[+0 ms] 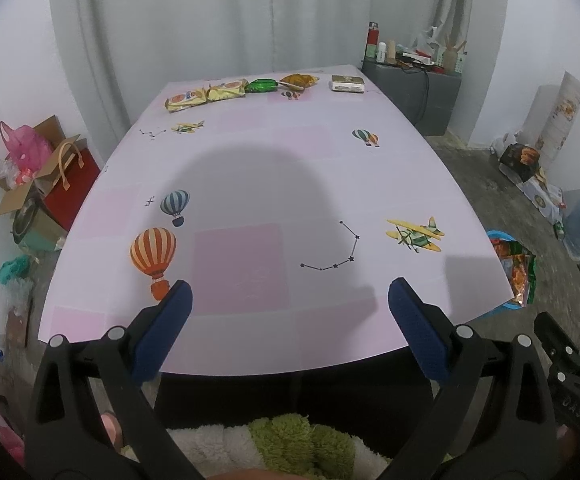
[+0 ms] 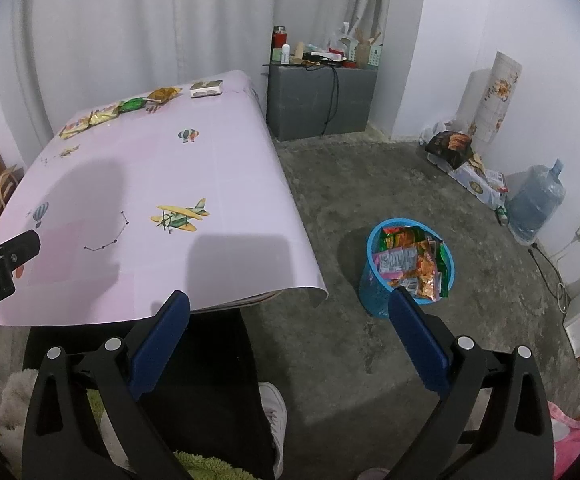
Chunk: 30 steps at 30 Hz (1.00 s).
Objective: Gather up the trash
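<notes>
Several snack wrappers lie in a row at the far edge of the pink table (image 1: pixel 249 168): two yellow packets (image 1: pixel 203 97), a green one (image 1: pixel 263 85) and an orange one (image 1: pixel 298 79); they also show in the right wrist view (image 2: pixel 89 120). A small box (image 1: pixel 347 83) sits to their right. A blue bin (image 2: pixel 374 292) full of wrappers stands on the floor right of the table. My left gripper (image 1: pixel 290 292) is open and empty over the table's near edge. My right gripper (image 2: pixel 290 300) is open and empty, near the table corner, above the floor beside the bin.
A grey cabinet (image 2: pixel 318 100) with bottles stands behind the table. A water jug (image 2: pixel 538 200) and bags line the right wall. Cardboard boxes and a red bag (image 1: pixel 69 184) sit left of the table. The person's legs and white shoe (image 2: pixel 273 408) are below.
</notes>
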### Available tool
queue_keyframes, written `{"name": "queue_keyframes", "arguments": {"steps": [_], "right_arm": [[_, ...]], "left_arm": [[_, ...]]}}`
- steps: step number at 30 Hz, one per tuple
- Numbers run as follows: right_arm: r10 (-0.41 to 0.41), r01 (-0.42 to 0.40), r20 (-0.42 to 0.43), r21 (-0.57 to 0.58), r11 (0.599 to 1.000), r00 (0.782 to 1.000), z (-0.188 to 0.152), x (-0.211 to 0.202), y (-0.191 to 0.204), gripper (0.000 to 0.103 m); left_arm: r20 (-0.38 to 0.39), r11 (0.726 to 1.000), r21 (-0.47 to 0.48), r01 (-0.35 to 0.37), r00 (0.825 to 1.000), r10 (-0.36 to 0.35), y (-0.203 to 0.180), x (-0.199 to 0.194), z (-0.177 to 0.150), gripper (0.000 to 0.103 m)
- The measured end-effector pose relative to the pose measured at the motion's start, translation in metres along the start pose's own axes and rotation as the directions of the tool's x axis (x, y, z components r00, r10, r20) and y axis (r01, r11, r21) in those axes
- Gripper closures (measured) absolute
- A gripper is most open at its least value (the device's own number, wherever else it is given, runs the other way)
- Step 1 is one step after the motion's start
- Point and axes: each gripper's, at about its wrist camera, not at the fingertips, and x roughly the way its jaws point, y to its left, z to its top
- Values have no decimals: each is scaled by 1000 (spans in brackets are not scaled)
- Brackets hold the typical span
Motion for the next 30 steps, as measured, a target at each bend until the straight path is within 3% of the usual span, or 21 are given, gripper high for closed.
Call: {"name": "queue_keyframes", "arguments": {"steps": [30], "right_arm": [[1,-1,3,-2,1000,1000,-1,0,0,6]], "left_arm": [[-5,1000,-8,-7,1000,7,3,-1,-1,9]]}}
